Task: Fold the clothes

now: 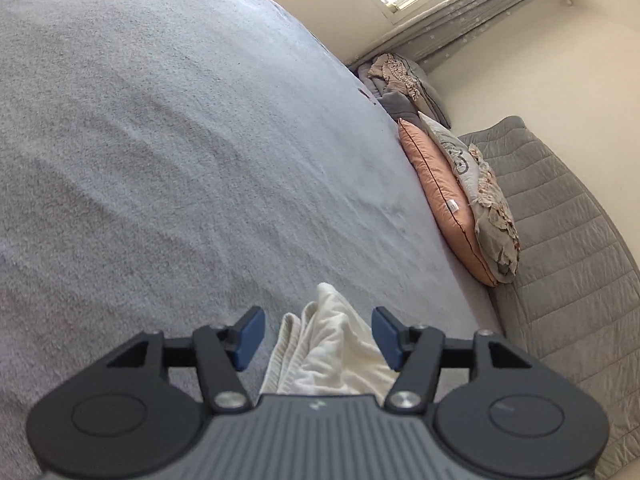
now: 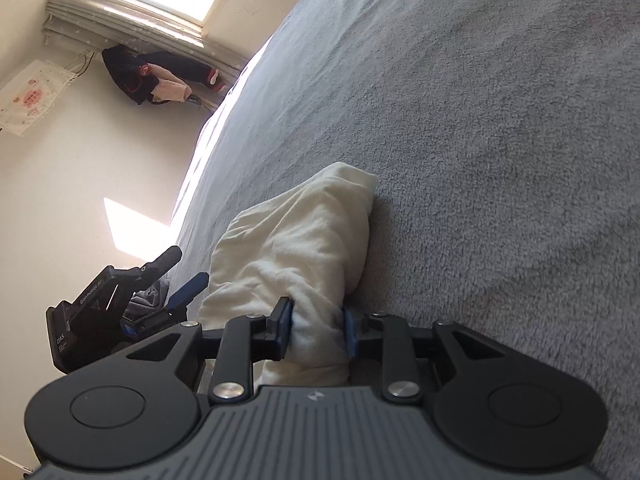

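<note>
- Cream garment (image 2: 304, 240) lies bunched on the grey bed cover (image 2: 480, 120), near the bed's left edge as your right camera sees it.
- Your right gripper (image 2: 318, 330) pinches a fold of it (a narrow grip).
- Your left gripper (image 1: 318, 336) stands wide, cloth between the pads but not pressed.
- Lift now and only one side rises; the bundle could twist or slide off the edge.

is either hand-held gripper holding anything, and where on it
The right hand-held gripper pinches the cream garment at a bunched near end. The left hand-held gripper is open, holding nothing.
</note>
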`<state>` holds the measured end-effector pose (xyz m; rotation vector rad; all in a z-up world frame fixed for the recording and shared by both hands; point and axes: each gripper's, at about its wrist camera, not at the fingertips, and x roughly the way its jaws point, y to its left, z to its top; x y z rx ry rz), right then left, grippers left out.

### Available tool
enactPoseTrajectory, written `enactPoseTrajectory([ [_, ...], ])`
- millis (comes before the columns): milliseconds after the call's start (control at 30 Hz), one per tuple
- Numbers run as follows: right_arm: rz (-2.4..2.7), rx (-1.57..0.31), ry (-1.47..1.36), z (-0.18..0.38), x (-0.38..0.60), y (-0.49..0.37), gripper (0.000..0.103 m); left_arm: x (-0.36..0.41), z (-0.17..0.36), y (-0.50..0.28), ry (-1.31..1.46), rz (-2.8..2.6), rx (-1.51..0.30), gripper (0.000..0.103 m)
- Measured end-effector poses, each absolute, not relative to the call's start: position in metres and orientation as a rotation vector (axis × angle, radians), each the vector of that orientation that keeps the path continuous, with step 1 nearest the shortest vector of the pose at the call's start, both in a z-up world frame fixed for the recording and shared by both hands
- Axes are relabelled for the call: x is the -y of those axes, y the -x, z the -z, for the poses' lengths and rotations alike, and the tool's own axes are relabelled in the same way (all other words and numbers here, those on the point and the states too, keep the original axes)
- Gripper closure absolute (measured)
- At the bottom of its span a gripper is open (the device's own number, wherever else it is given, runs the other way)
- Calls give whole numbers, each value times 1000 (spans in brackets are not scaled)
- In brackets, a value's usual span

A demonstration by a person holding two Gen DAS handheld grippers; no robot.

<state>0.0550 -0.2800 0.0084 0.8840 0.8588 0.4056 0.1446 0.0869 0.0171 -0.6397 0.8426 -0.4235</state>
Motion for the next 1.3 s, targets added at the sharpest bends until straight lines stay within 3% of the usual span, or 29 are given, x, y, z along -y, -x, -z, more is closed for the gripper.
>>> enactPoseTrajectory([
  [167, -404, -857, -883, -12, 275, -54, 69, -60, -6, -129, 474, 417, -909, 14],
  [300, -412, -848, -863, -15, 269, -54, 61, -40, -3, -123, 341, 406, -893, 11],
  [600, -408, -826, -789, -18, 258, -59, 60, -9, -6, -113, 101, 345, -861, 12],
  [700, -405, -817, -774, -18, 256, -60, 60, -9, -6, -114, 105, 348, -855, 17],
  [800, -403, -808, -755, -17, 256, -59, 60, -9, -6, -114, 139, 368, -852, 34],
  [1233, -397, -811, -718, -17, 259, -58, 61, -10, -5, -115, 183, 374, -851, 61],
  [1300, -386, -810, -683, -20, 256, -58, 71, -11, -7, -115, 196, 370, -855, 65],
])
